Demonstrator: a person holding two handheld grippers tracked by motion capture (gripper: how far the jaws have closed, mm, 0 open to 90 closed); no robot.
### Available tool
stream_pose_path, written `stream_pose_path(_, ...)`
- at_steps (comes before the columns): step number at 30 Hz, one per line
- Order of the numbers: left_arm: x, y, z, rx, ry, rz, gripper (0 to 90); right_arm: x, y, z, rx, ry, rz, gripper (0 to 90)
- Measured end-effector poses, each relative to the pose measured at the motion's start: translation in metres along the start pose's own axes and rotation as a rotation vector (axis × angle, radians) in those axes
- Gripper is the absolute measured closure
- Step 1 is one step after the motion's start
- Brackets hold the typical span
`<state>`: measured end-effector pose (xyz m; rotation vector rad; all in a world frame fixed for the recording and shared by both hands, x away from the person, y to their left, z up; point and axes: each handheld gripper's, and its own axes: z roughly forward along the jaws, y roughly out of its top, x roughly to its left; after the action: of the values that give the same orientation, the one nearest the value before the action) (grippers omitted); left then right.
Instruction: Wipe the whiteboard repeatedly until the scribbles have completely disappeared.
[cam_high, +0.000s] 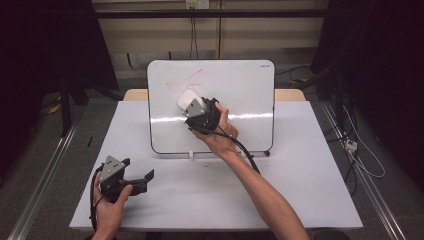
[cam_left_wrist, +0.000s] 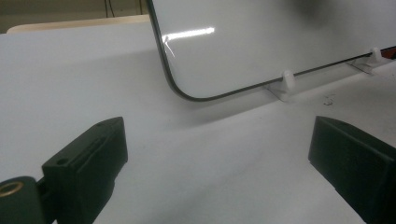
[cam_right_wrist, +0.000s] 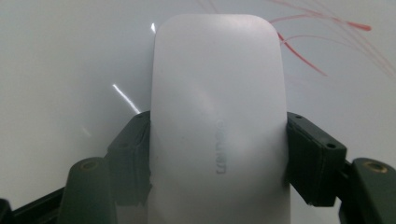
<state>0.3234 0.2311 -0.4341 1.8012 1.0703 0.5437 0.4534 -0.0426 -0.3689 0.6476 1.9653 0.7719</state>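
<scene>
The right gripper (cam_right_wrist: 218, 154) is clenching its fingers (cam_right_wrist: 312, 154) around the white eraser (cam_right_wrist: 218, 112), pressing it flat against the whiteboard (cam_high: 240, 90) just below the red marks (cam_high: 186, 78) to wipe them, while the left gripper (cam_high: 137, 175) is idling with fingers released above the surface (cam_high: 200, 190).

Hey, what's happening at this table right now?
A person is wiping a whiteboard that stands propped on the table. The right gripper is clamped on a white eraser and presses it against the board just below some red marker strokes. The left gripper rests low on the table with its jaws open, holding nothing.
</scene>
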Motion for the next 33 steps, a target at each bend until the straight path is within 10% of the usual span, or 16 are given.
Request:
stream_pose_path(20,0.003,-0.001,-0.005,-0.015,0.004,-0.017,4.4,-0.071,0.016,0.005,0.014,-0.123,0.159,31.6)
stream_pose_path(33,0.001,-0.001,-0.003,-0.012,0.002,-0.012,4.4,-0.06,0.019,0.006,0.021,-0.115,0.153,31.6)
